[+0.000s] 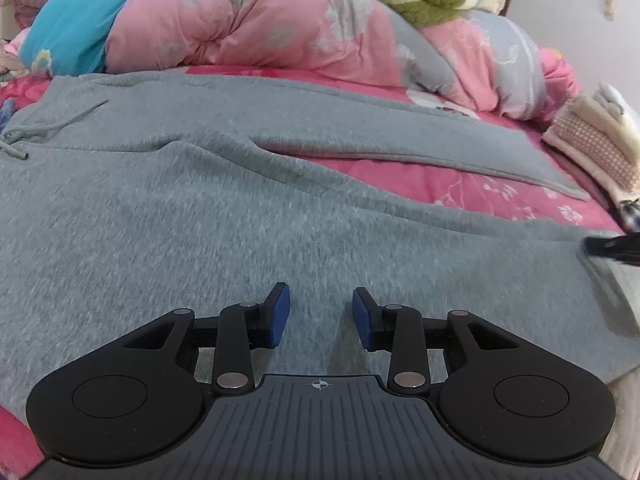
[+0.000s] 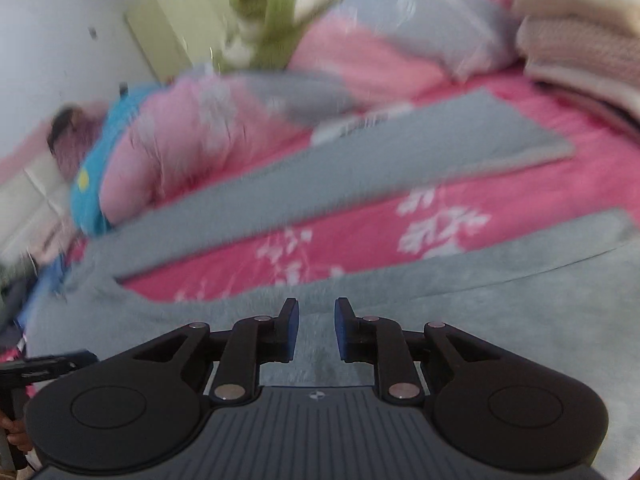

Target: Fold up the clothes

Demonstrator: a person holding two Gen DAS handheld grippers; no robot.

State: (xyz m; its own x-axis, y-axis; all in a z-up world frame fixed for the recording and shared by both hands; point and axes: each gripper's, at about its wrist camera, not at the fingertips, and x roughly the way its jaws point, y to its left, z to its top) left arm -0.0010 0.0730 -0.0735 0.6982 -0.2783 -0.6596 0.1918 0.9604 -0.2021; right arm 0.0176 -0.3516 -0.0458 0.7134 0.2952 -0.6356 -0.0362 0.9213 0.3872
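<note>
Pink quilt (image 1: 248, 28) behind grey sweatpants (image 1: 160, 200)

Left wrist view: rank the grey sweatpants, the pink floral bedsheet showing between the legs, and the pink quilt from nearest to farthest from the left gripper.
1. Grey sweatpants: directly under and ahead of the left gripper, its open jaws empty.
2. Pink floral bedsheet: farther ahead to the right, in the gap between the two legs.
3. Pink quilt: heaped at the back, beyond the far leg.
</note>
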